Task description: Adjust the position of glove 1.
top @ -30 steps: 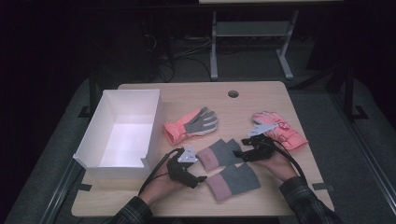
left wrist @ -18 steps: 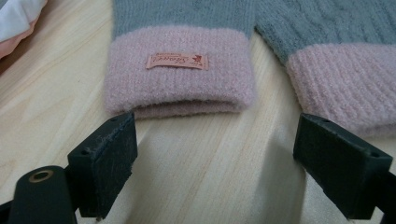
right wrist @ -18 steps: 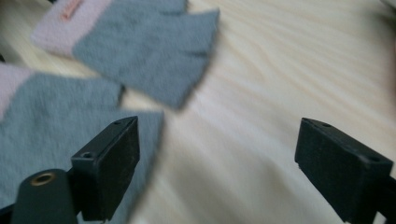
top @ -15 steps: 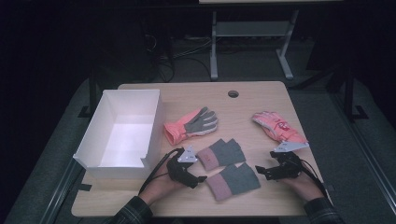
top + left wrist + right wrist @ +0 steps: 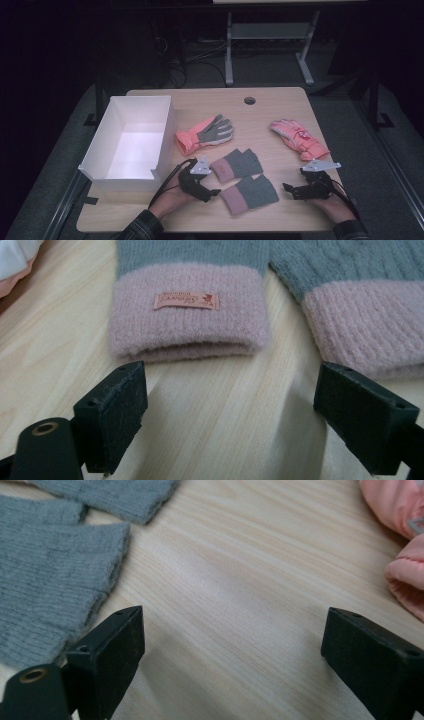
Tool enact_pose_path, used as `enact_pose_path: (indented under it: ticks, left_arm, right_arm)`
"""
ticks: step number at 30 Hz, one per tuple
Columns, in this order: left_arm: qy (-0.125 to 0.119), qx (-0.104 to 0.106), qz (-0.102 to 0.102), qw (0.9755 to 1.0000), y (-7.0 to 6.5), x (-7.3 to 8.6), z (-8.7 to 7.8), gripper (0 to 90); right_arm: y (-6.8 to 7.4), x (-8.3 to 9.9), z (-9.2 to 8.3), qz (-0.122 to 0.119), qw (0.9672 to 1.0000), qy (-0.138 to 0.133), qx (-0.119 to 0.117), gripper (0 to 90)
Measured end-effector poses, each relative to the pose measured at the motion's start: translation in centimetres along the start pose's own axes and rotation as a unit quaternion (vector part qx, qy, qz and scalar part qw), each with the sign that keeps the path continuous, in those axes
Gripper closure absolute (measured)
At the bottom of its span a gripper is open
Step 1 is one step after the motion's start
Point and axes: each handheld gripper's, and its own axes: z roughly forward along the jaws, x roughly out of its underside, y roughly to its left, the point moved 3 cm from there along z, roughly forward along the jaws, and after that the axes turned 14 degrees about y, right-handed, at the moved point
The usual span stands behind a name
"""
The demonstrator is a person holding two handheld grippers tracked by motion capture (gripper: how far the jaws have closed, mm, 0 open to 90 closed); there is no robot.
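Two grey knit mitts with pink cuffs lie near the table's front: one mitt (image 5: pixel 236 165) (image 5: pixel 187 315) with a small label on its cuff, the other mitt (image 5: pixel 249 194) (image 5: pixel 360 325) (image 5: pixel 50 580) nearer me. My left gripper (image 5: pixel 214 192) (image 5: pixel 240 425) rests just left of their cuffs, open, with bare wood between its jaws. My right gripper (image 5: pixel 288 189) (image 5: pixel 235 665) sits low to the right of the nearer mitt. Its jaws have just been opening and stand wide with nothing between them. A pink glove (image 5: pixel 299 139) (image 5: pixel 400 515) lies beyond it.
A coral glove with a grey palm (image 5: pixel 205 134) lies mid-table. A white open box (image 5: pixel 131 137) stands at the left edge. A cable hole (image 5: pixel 249 100) is in the far part of the wooden table (image 5: pixel 270 115).
My right gripper has drawn back from the pink glove toward the near edge and sunk to the table. The pink glove now lies flat by itself. The left gripper has stayed put.
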Motion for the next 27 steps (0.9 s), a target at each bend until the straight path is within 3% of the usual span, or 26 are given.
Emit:
enact_pose_path:
  ticks: [8,14,22,27]
  left_arm:
    - [0.002,-0.013,0.000,0.9999,0.0,-0.4,-0.9,14.0]
    - [-0.007,-0.006,-0.005,0.9999,-0.1,-1.6,-1.8,14.5]
    - [-0.005,-0.009,-0.002,0.9999,0.7,-4.0,-2.3,23.3]
    - [0.005,0.002,-0.016,0.9999,1.5,-5.3,-1.7,30.8]
  right_arm:
    - [0.0,0.1,0.2,-0.011,0.9999,-0.001,0.009,8.1]
    - [0.0,0.1,0.2,-0.010,0.9999,-0.001,0.009,8.0]
    - [0.0,0.0,0.2,-0.011,0.9999,0.000,0.009,7.8]
    - [0.0,0.0,0.2,-0.011,0.9999,0.001,0.009,7.8]
